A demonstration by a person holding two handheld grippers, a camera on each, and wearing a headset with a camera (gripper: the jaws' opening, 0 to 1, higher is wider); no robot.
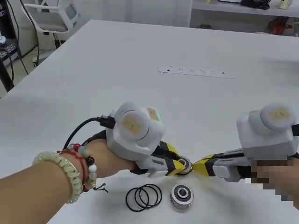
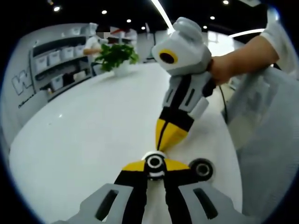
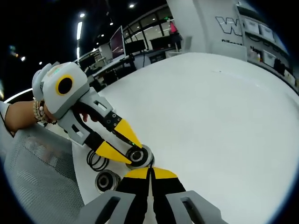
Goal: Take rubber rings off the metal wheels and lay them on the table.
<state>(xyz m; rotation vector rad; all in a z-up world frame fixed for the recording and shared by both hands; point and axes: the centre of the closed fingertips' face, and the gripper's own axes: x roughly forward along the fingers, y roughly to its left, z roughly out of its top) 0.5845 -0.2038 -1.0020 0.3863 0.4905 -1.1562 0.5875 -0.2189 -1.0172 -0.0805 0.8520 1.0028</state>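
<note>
Near the counter's (image 1: 140,70) front edge, my left tongs (image 2: 155,164) grasp a metal wheel (image 3: 140,156); my clenched right tongs (image 3: 150,172) touch its rim. I'd hold firm, peel outward steadily, then lay it beside the loose rubber rings (image 1: 144,197).

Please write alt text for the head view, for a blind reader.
The left gripper holds a metal wheel at a white table, and the shut right gripper points at it. Black rubber rings and a second wheel lie nearby.
</note>
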